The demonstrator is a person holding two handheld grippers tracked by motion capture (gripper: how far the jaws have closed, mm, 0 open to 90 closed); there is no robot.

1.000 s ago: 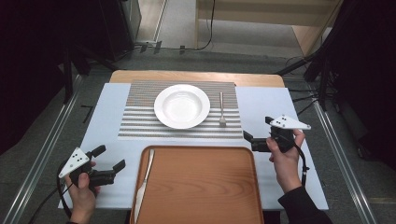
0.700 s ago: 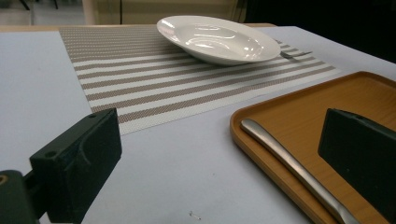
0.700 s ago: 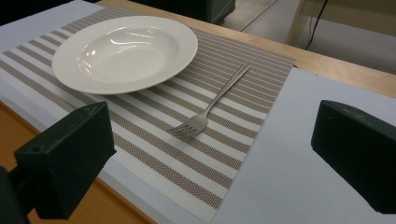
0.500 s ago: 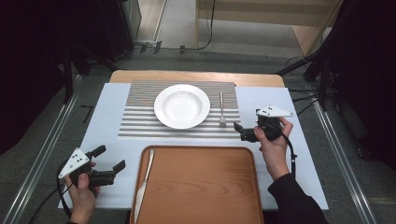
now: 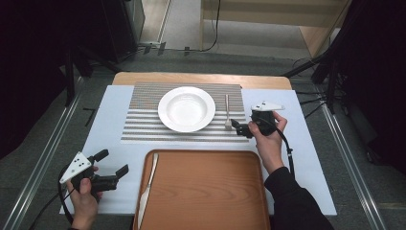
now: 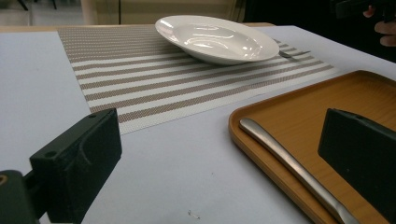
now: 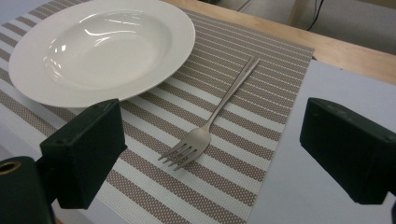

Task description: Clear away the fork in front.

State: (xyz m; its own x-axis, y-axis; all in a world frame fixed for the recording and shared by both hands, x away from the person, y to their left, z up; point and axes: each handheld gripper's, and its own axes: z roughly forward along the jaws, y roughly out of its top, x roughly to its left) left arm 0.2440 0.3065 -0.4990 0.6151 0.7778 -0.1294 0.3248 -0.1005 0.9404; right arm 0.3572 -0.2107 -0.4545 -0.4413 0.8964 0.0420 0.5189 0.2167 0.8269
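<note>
Since a second ago your right gripper (image 5: 238,127) has slid in from the tabletop's right edge toward the fork (image 5: 228,113), its jaws just closing a little yet spread wide, nothing between them. Your left gripper (image 5: 113,166) (also gaping, empty) has stayed near the front left corner. Up close, the right gripper view shows the fork (image 7: 215,115) lying tines toward you on the striped placemat (image 7: 243,154), just beside the white plate (image 7: 100,51); the left gripper view shows a knife (image 6: 292,165) along the wooden tray's (image 6: 373,91) left rim.

High view above the desk (image 5: 110,115), gripper views low and close, all sharing the plate (image 5: 186,109).
</note>
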